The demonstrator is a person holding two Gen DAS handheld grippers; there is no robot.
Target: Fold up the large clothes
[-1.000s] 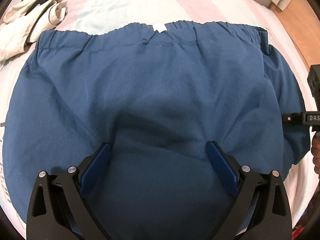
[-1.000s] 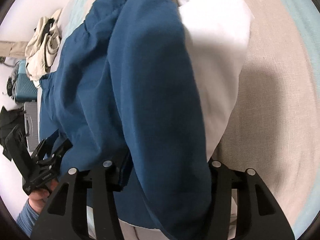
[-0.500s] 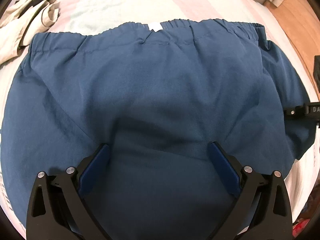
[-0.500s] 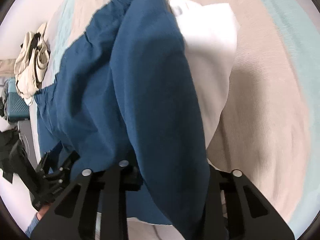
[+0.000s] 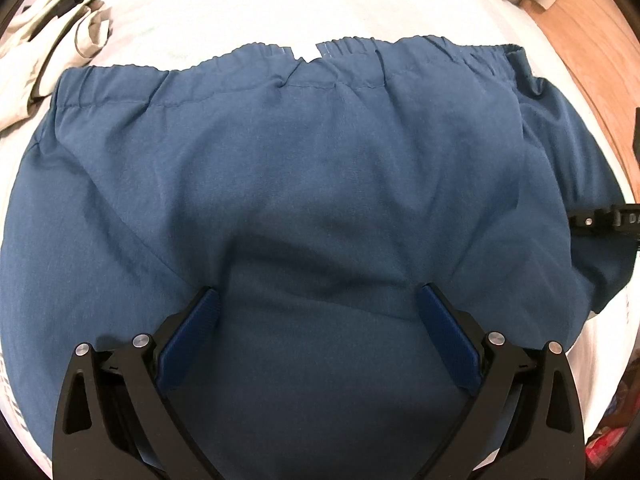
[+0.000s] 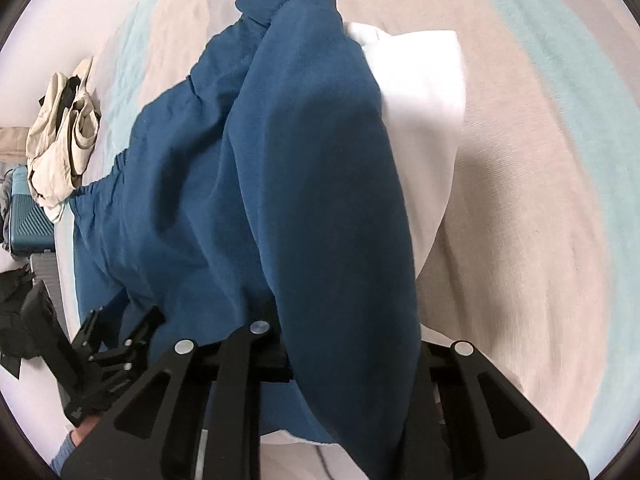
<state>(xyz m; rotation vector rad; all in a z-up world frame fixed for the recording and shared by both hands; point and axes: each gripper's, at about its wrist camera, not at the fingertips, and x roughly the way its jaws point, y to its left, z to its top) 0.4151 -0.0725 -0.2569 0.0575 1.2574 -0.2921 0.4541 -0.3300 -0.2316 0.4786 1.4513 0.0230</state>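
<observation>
A pair of dark blue trousers (image 5: 312, 168) lies spread on the bed with its elastic waistband (image 5: 344, 50) at the far side. My left gripper (image 5: 318, 308) is open and hovers low over the blue cloth, holding nothing. My right gripper (image 6: 344, 344) is shut on a lifted fold of the blue trousers (image 6: 320, 184), which drapes over its jaws and hides the fingertips. A white lining piece (image 6: 424, 92) shows beside that fold. The right gripper also shows at the right edge of the left wrist view (image 5: 600, 222).
A crumpled beige garment (image 5: 36, 44) lies at the bed's far left, also in the right wrist view (image 6: 60, 136). The bed sheet (image 6: 540, 160) has pink and teal stripes. Wooden floor (image 5: 592, 40) lies past the bed's right edge. A teal suitcase (image 6: 28, 216) stands on the floor.
The right gripper has closed further on the blue fold and lifted it. The left gripper has stayed open and moved slightly forward over the trousers.
</observation>
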